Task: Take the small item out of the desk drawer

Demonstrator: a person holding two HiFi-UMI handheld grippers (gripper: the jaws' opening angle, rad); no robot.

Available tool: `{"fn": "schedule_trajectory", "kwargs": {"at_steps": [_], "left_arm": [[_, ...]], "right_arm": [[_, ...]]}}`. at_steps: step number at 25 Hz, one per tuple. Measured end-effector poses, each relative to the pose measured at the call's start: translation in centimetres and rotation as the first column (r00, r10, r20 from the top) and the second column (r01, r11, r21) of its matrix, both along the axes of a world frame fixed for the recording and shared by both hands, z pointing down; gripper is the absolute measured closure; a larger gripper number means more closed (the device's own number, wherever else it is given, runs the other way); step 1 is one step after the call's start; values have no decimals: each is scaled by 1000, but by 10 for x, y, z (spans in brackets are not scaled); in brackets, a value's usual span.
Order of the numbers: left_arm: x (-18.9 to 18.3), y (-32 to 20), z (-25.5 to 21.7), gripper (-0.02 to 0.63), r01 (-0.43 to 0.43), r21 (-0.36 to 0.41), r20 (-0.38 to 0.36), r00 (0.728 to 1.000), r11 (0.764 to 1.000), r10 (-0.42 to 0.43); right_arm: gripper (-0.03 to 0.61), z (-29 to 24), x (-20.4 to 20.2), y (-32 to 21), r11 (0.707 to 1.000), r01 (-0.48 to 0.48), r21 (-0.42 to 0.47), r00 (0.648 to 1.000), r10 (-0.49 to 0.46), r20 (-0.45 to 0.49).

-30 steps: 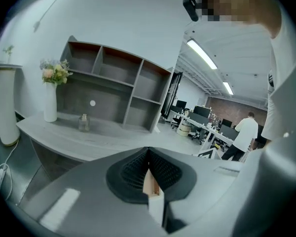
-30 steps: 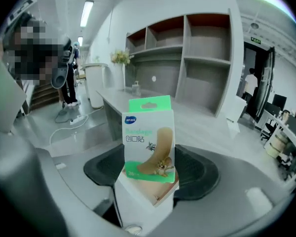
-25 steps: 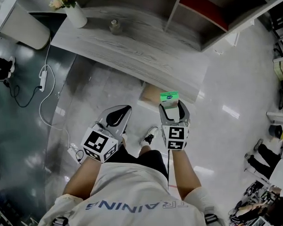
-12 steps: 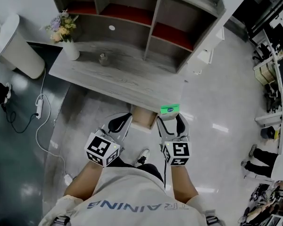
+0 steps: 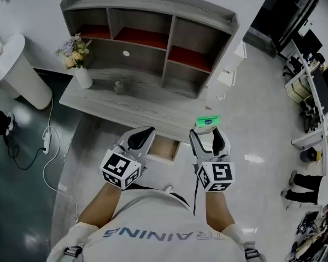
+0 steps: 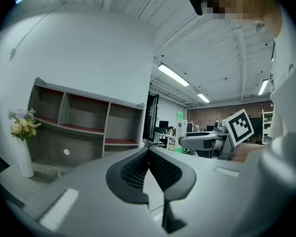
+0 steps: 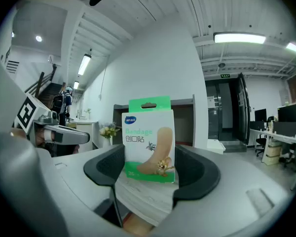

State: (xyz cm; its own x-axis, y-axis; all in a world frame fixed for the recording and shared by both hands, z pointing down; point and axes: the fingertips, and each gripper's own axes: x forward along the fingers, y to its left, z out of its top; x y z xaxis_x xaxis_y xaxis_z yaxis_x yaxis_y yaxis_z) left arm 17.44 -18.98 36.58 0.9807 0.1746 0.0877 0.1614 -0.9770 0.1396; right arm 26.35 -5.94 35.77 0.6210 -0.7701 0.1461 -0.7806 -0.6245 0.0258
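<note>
The right gripper (image 5: 208, 133) is holding the little bandage box (image 7: 148, 137). Its two jaws press on the box from both sides, and the box stands up straight between them. The green top of the box sticks out past the jaw tips. The left gripper (image 5: 144, 134) holds nothing, and its jaws are closed together. The open drawer (image 5: 164, 148) is down between the two grippers, under the front edge of the desk (image 5: 131, 105). The box is up out of the drawer. Farther off on the desk stands a vase of flowers (image 5: 79, 64), well away from the box.
</note>
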Motion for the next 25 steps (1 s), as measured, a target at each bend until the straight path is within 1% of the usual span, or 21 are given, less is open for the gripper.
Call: {"fn": "schedule_trajectory", "kwargs": {"at_steps": [4, 8, 13, 25], "left_arm": [[-1, -10, -16, 612, 19, 1, -44, 999, 1000, -19], [-4, -17, -17, 612, 30, -3, -48, 998, 1000, -30], [-6, -20, -16, 612, 35, -3, -49, 998, 999, -35], [-11, -22, -18, 612, 37, -11, -44, 998, 999, -37]], "right_arm": [[249, -19, 8, 4, 1000, -31, -6, 997, 30, -67], [249, -20, 13, 5, 999, -42, -21, 996, 40, -74], [249, -22, 12, -2, 999, -33, -17, 996, 31, -82], [249, -20, 7, -5, 1000, -24, -17, 998, 23, -65]]}}
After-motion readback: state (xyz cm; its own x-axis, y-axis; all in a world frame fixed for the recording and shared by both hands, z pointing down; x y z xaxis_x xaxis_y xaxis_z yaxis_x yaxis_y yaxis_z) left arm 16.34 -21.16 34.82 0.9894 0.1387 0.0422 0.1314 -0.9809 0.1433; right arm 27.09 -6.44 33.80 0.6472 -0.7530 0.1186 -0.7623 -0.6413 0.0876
